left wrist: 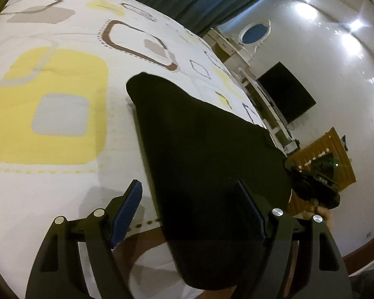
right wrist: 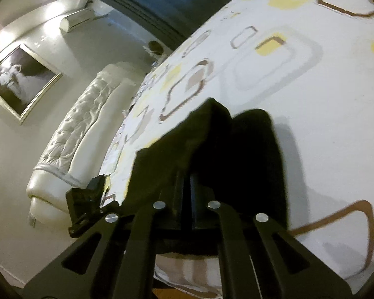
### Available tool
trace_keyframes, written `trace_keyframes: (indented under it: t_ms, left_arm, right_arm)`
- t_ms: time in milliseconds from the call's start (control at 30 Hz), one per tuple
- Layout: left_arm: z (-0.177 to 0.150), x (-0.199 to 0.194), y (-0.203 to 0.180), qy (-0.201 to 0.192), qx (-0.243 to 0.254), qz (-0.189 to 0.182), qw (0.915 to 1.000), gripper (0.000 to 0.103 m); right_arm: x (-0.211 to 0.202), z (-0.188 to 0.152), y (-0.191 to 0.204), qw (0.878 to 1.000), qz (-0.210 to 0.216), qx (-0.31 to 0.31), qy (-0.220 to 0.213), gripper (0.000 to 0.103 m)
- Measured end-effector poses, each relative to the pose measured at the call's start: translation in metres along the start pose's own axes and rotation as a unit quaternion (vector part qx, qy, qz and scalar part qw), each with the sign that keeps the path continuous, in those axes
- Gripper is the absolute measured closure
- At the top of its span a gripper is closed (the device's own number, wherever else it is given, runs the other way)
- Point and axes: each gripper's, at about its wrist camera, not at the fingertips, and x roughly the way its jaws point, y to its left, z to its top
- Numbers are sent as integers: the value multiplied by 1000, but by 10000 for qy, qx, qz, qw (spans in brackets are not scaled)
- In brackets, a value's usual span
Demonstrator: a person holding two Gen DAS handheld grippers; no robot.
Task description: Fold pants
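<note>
The black pants (left wrist: 199,154) lie on a white bed sheet (left wrist: 62,186) with yellow, grey and brown squares. In the left wrist view my left gripper (left wrist: 189,209) is open, its blue-padded fingers (left wrist: 127,211) spread over the near end of the pants, one on the sheet side and one over the cloth. The right gripper (left wrist: 314,182) shows at the pants' right edge. In the right wrist view my right gripper (right wrist: 187,189) is shut on the pants (right wrist: 236,149), with the cloth bunched and lifted around its fingers. The left gripper (right wrist: 87,204) shows at the left.
The sheet (right wrist: 299,99) runs wide beyond the pants. A white padded headboard (right wrist: 82,129), a framed picture (right wrist: 20,79) and an air conditioner (right wrist: 79,18) are on the wall side. A dark TV (left wrist: 286,92), a white chair (left wrist: 254,35) and a wooden cabinet (left wrist: 321,154) stand past the bed.
</note>
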Motion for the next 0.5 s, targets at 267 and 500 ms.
trace_keyframes:
  t_ms: [267, 500]
  left_arm:
    - [-6, 30, -13, 249, 102, 54, 9996, 25]
    - [-9, 50, -21, 418, 216, 453, 9979, 23]
  right_arm:
    - [-3, -3, -25, 9998, -1, 216, -51, 99]
    - [4, -5, -42, 9993, -332, 169, -36, 99]
